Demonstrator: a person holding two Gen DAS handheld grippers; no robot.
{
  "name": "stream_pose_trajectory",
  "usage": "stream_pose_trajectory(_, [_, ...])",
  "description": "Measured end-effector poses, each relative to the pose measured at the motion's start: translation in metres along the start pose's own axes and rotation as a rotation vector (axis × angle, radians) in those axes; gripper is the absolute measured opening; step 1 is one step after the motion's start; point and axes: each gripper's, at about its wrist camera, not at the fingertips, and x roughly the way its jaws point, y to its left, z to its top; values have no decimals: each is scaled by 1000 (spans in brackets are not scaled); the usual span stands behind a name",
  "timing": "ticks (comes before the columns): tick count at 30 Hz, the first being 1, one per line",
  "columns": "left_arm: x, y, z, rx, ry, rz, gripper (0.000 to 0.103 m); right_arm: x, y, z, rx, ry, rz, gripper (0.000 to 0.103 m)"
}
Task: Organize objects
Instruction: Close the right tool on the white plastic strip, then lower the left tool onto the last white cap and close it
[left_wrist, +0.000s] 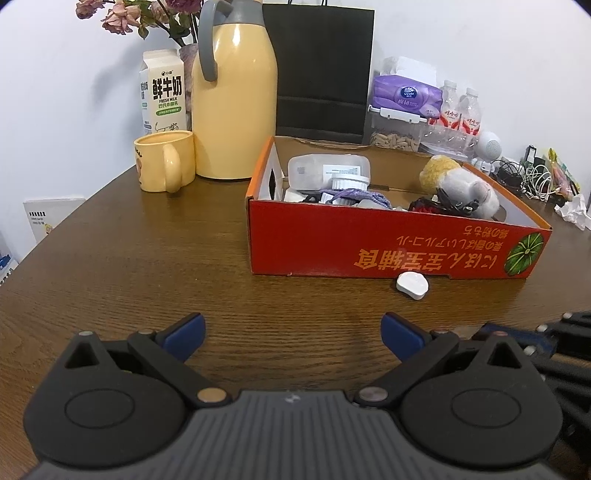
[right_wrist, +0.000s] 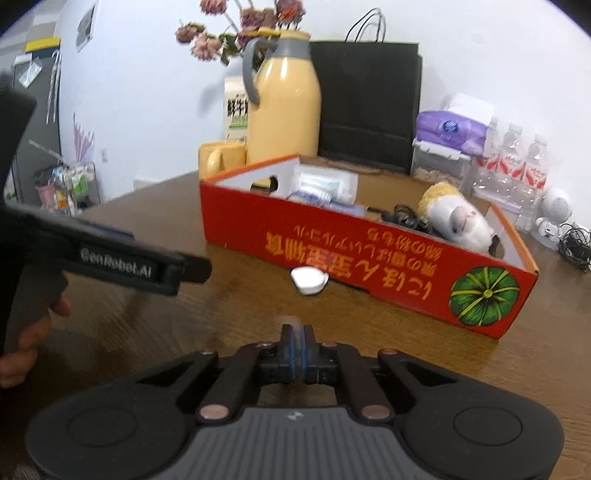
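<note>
A red cardboard box (left_wrist: 388, 251) (right_wrist: 332, 240) stands open on the brown table. In it lie a yellow-and-white plush toy (left_wrist: 461, 184) (right_wrist: 458, 218), a clear plastic container (left_wrist: 328, 168), black cords and other small items. A small white case (left_wrist: 413, 285) (right_wrist: 308, 279) lies on the table against the box's front wall. My left gripper (left_wrist: 291, 321) is open above bare wood, short of the box and left of the case, holding nothing. My right gripper (right_wrist: 296, 328) is shut, its blue pads pressed together with nothing between them, pointing at the white case from a short way back.
Behind the box stand a yellow thermos (left_wrist: 234, 103), a yellow mug (left_wrist: 166, 160), a milk carton (left_wrist: 164, 92), a black paper bag (left_wrist: 321, 74), a purple tissue pack (left_wrist: 406, 96) and water bottles (left_wrist: 461, 110). Tangled cables (left_wrist: 528, 177) lie at the far right. A hand (right_wrist: 22, 350) grips the left tool.
</note>
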Motion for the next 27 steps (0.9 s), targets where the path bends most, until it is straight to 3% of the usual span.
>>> stream_pose_trajectory(9, [6, -10, 1, 34, 18, 22, 103, -15, -23, 6, 88, -90, -35, 3])
stream_pose_trajectory(17, [17, -41, 10, 60, 26, -2, 103, -27, -48, 9, 153, -156, -75, 3])
stream_pose_trajectory(27, [45, -85, 23, 100, 5, 8, 103, -28, -75, 8, 217, -165, -127, 3])
